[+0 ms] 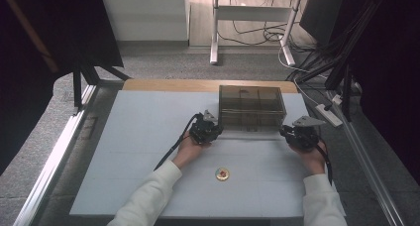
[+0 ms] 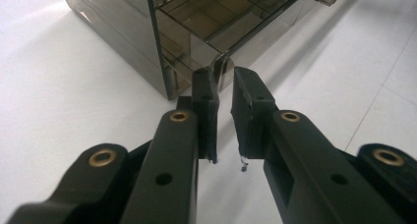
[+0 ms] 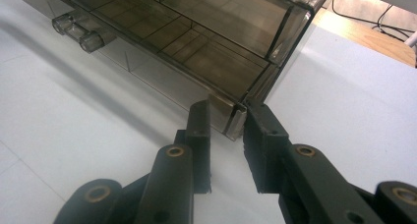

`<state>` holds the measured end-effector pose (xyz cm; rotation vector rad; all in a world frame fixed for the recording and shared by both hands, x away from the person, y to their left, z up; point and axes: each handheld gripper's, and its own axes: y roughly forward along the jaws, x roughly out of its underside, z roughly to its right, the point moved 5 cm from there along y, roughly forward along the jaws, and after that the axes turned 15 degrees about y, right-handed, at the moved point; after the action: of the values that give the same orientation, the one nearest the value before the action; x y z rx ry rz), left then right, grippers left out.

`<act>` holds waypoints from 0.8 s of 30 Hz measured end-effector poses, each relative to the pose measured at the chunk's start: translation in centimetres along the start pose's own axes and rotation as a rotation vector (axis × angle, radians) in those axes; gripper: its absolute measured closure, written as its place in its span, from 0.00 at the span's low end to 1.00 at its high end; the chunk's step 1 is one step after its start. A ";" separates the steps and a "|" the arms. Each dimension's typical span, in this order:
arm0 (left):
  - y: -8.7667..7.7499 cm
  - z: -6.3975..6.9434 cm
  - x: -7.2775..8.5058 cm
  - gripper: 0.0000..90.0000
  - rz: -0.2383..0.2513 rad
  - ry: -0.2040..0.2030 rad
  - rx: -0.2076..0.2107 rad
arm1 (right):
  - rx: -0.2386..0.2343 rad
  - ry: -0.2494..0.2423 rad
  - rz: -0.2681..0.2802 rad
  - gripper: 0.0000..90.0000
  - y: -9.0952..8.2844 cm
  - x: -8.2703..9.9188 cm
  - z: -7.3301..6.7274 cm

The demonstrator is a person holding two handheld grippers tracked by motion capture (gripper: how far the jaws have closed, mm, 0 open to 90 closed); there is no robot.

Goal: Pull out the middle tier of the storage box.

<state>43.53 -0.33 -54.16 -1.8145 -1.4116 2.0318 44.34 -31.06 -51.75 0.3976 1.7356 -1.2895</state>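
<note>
Where left gripper [image 1: 217, 129] met smoked box [image 1: 251, 106]: jaws pinched shut on near corner
Right gripper [image 1: 286, 132]: jaws clamped on opposite near corner

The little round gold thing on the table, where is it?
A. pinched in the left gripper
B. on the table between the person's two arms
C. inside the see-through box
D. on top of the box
B: in the high view the little round gold thing lies flat on the white table, between the two sleeves, nearer the person than the smoky clear box, with neither gripper touching it.
</note>
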 end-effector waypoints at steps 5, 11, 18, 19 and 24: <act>-0.1 0.1 0.1 0.88 0.000 0.002 0.002 | 0.000 -0.002 -0.003 0.81 -0.1 0.1 -0.1; -0.1 0.2 0.1 0.88 0.002 0.002 0.003 | 0.000 -0.004 -0.008 0.81 -0.2 0.1 -0.1; -0.2 0.4 0.2 0.88 0.002 0.002 0.006 | -0.003 -0.006 -0.011 0.81 -0.4 0.2 -0.1; -0.2 0.4 0.2 0.88 0.002 0.002 0.007 | -0.004 -0.005 -0.010 0.81 -0.4 0.2 -0.1; -0.3 0.5 0.2 0.88 0.004 0.003 0.006 | -0.006 -0.006 -0.009 0.82 -0.5 0.3 -0.1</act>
<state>42.92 -0.34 -54.19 -1.8186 -1.4004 2.0318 43.77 -31.23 -51.72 0.3830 1.7378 -1.2905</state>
